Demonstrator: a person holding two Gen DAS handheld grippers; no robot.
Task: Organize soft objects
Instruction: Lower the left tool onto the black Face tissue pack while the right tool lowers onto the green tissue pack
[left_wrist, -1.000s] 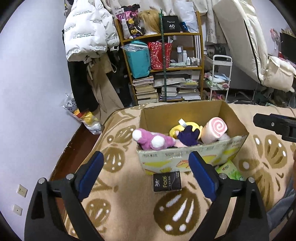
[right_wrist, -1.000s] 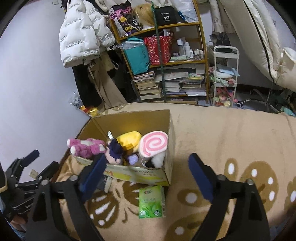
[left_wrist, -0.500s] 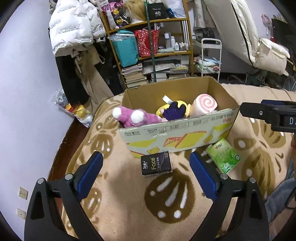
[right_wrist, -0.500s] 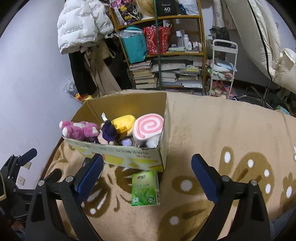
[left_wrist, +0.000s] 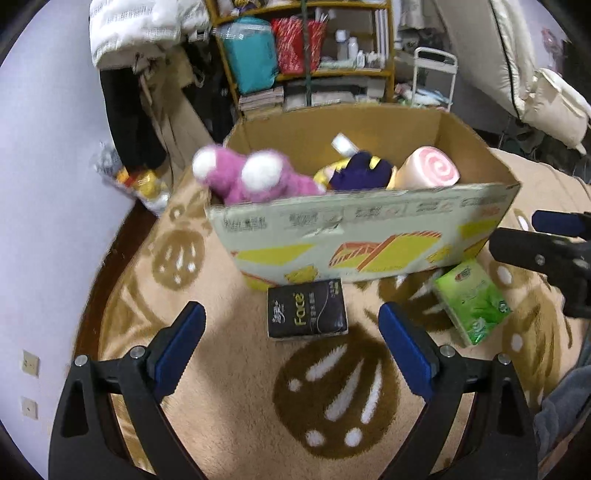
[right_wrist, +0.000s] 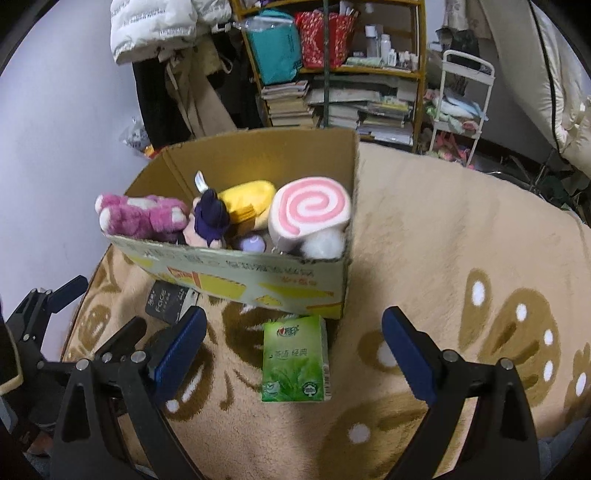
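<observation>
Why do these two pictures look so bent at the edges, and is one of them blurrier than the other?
Both views come through fisheye lenses, so corners go black and straight lines bow. The left wrist view is smeared: the pink plush and the printing on the cardboard box look soft. The right wrist view is crisper; the green tissue pack shows clear print there.

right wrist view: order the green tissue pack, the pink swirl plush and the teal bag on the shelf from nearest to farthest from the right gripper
1. green tissue pack: on the blanket between the open fingers of the right gripper, in front of the cardboard box.
2. pink swirl plush: inside the box, at its right end.
3. teal bag: on the shelf behind the box, far back.
</observation>
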